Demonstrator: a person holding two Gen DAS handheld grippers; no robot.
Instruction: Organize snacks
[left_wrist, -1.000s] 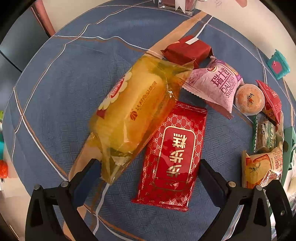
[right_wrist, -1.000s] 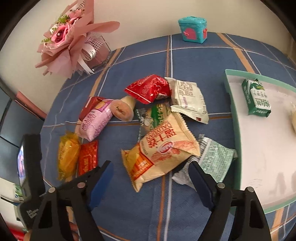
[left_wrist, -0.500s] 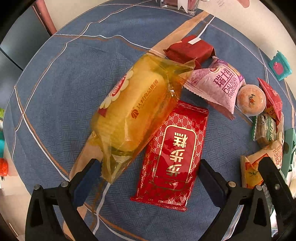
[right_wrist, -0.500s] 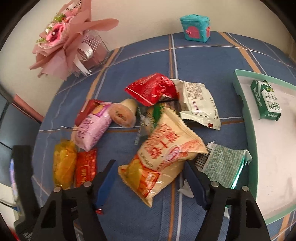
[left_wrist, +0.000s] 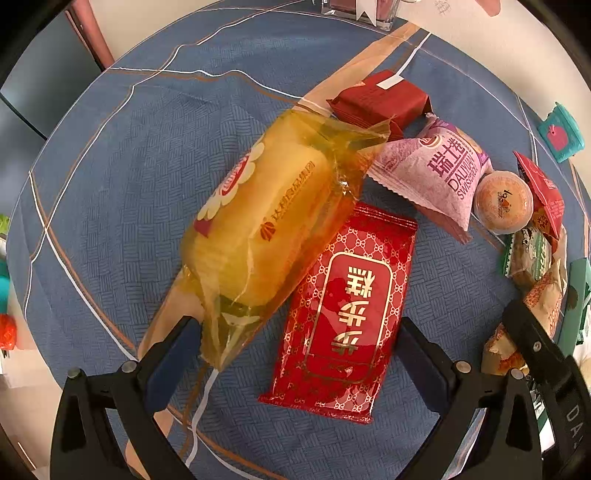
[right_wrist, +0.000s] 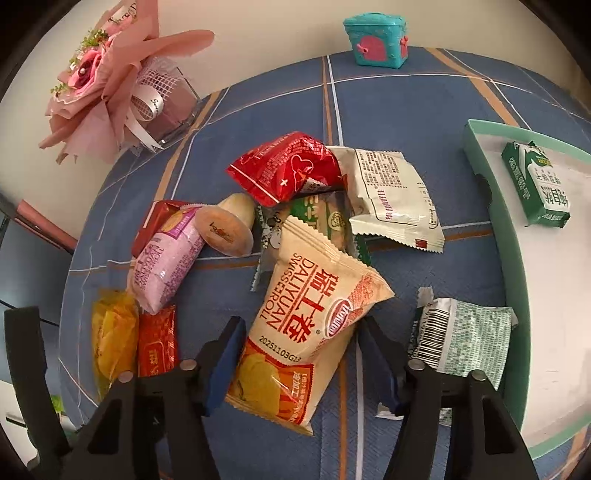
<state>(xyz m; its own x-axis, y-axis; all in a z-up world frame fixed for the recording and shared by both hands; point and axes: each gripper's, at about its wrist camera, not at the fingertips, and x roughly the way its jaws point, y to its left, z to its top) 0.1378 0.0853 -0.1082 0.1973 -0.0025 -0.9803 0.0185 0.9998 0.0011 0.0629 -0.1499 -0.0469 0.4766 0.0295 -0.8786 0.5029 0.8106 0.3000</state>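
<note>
Right wrist view: right gripper (right_wrist: 301, 363) jaws closing around the beige Swiss roll packet (right_wrist: 314, 325), pads not yet pressing. Left gripper (left_wrist: 295, 354) spread over the red cake packet (left_wrist: 347, 314).

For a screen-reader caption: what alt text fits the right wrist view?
The right gripper is closing around a cream Swiss roll packet, amid scattered snacks on a blue tablecloth; a green-rimmed tray sits to the right.

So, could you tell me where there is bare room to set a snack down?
The tray is mostly bare below the green carton. The blue cloth left of the yellow roll is free too. The pile around the cream Swiss roll is crowded.
</note>
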